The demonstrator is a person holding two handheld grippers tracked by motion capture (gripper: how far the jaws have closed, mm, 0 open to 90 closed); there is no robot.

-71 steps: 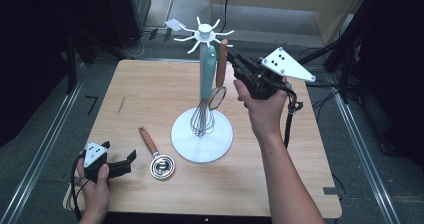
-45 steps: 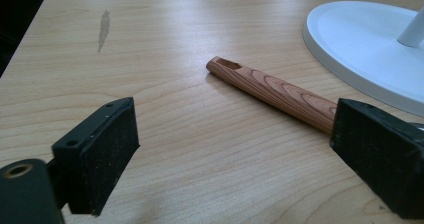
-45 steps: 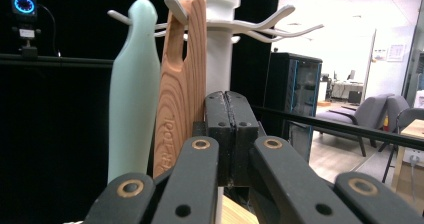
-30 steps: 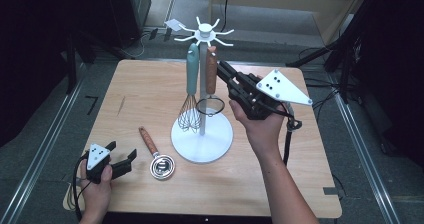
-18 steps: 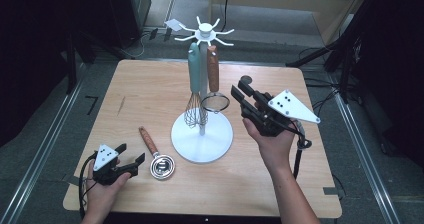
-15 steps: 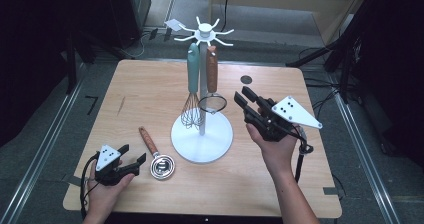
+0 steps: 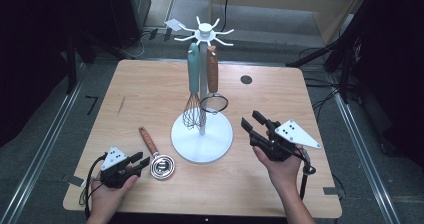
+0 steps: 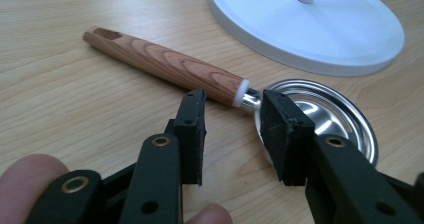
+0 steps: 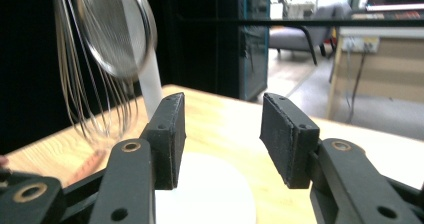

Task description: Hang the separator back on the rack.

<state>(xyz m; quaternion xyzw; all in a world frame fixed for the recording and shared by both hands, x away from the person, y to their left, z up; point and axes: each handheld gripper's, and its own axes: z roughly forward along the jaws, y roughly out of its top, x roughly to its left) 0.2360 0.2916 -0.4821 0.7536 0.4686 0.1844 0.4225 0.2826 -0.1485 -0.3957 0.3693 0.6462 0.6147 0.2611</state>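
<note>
Rack (image 7: 202, 134) with whisk (image 7: 193, 115) and strainer (image 7: 214, 103) separates empty, part-open right tool (image 7: 253, 126) from closing left tool (image 7: 142, 161) at ladle (image 7: 156, 156).

The person's left hand (image 7: 107, 191) rests low at the near left of the worktop, holding the left tool (image 7: 142, 163) nearly level; its jaws have just been closing but stand apart. The right hand (image 7: 280, 166) holds the right tool (image 7: 252, 121) angled up and inward, jaws just opening, nothing between them.

Lab or office: metal floor rails (image 7: 47, 149), cables (image 7: 325, 96), chair (image 9: 300, 34), desk (image 9: 385, 69).
</note>
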